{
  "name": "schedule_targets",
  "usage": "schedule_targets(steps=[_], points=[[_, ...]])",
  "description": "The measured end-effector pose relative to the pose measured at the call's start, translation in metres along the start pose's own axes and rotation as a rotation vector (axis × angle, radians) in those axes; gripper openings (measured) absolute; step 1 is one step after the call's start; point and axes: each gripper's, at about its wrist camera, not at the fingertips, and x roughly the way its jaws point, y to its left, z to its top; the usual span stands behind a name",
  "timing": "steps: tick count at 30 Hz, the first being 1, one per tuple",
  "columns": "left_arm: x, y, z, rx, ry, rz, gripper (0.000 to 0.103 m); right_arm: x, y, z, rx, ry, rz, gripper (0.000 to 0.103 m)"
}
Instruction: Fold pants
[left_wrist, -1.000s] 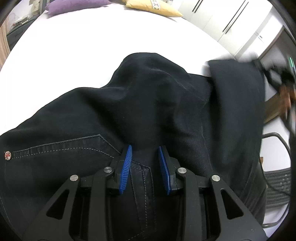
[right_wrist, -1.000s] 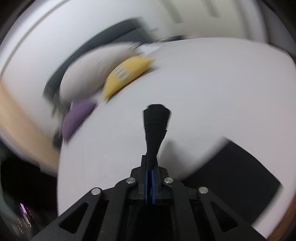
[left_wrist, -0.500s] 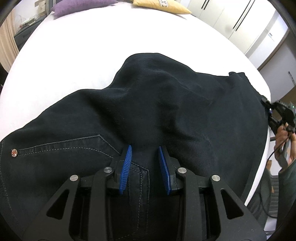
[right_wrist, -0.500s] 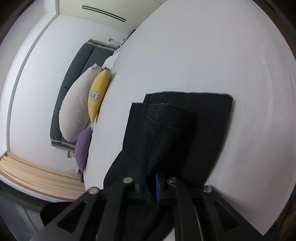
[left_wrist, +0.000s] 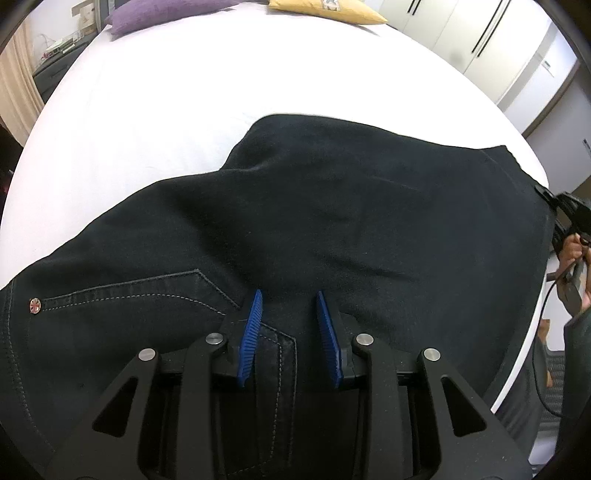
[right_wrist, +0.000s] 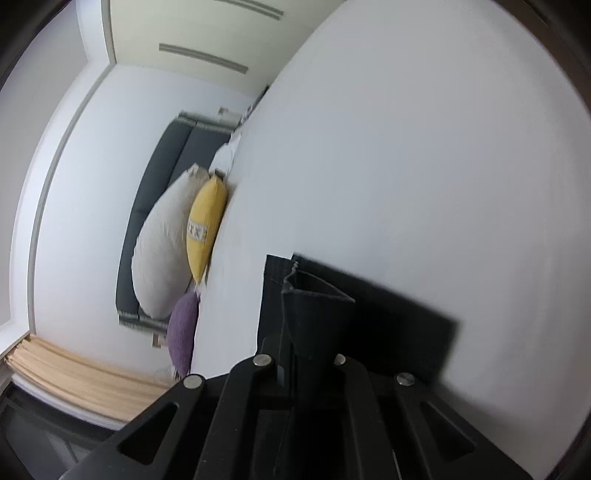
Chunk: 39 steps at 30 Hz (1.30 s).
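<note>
The left gripper (left_wrist: 290, 314) is matte black with a grainy surface. Each of its two fingers (left_wrist: 252, 338) carries a bright blue ribbed pad. Four round silver screws (left_wrist: 215, 338) sit across its frame, and triangular cut-outs open its outer arms. The right gripper (right_wrist: 314, 363), seen from its own camera, has the same black frame, silver screws and triangular cut-outs. At the edge of the left view, a hand (left_wrist: 574, 251) wraps a black handle with a thin dark cable (left_wrist: 543, 321) trailing below.
</note>
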Motion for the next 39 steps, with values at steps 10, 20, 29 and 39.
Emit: schedule_targets(steps=[10, 20, 29, 39], points=[[0.005, -0.02, 0.001, 0.038, -0.037, -0.022, 0.054, 0.01, -0.025, 0.005, 0.014, 0.08, -0.033, 0.002], [0.009, -0.021, -0.003, 0.061, -0.09, -0.064, 0.054, -0.059, -0.019, 0.038, 0.012, -0.15, -0.157, 0.054], [0.011, -0.017, -0.012, 0.062, -0.103, -0.057, 0.054, -0.022, 0.08, -0.024, -0.428, 0.23, 0.093, 0.049], [-0.022, 0.028, -0.016, -0.047, -0.148, -0.118, 0.055, -0.008, 0.026, 0.012, -0.226, 0.071, -0.237, 0.009]])
